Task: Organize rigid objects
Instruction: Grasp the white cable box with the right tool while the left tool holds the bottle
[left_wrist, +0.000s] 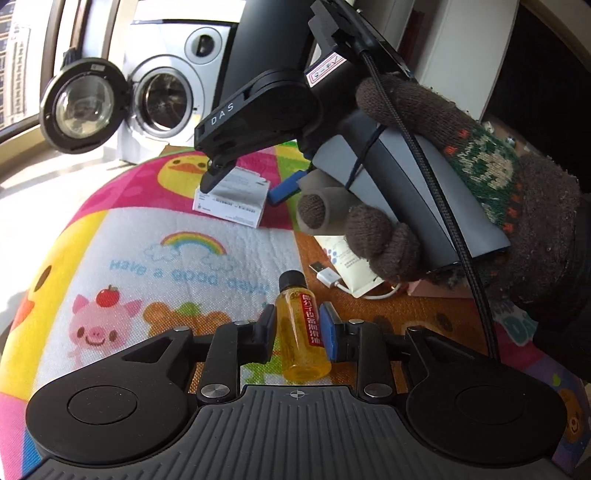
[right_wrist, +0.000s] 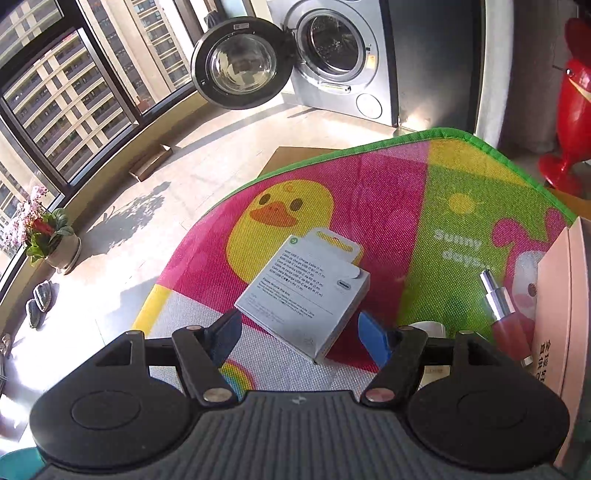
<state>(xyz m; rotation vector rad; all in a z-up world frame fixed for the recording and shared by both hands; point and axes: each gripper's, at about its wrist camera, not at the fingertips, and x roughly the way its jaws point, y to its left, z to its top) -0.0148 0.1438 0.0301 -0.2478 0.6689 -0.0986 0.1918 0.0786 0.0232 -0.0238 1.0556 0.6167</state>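
A person kneels or stands over a bright children's play mat (right_wrist: 388, 192) printed with a yellow duck, a pig and a rainbow, holding a two-finger gripper in each gloved hand.

The left gripper (left_wrist: 298, 334) is pinching a small bottle (left_wrist: 303, 332) between its pads. The bottle is clear plastic with amber-yellow liquid, a black screw cap pointing to twelve o'clock, and a red label with white characters running down its side. It looks rigid and smooth. Whether it is lifted or lying on the mat cannot be told.

The right gripper (right_wrist: 299, 334) is spread wide over a flat white cable box (right_wrist: 306, 291). The box lies on the mat at an angle, its hang-tab end towards one o'clock, grey printed text on its face. The fingers flank the box's near corners; from the left view one fingertip seems to touch the box's far edge, but contact is unclear.

So this looks like the gathering step: one item already gripped, a second being approached. The next move probably calls for lowering the right gripper around the box's narrow sides and closing squarely, since a slanted box could twist out.

At three o'clock in the right view stand a pink spray bottle (right_wrist: 508, 317) and a pale pink carton (right_wrist: 561, 314). A white USB cable (left_wrist: 332, 277) lies near the bottle. A washing machine (right_wrist: 340, 55) with its door open stands beyond the mat.
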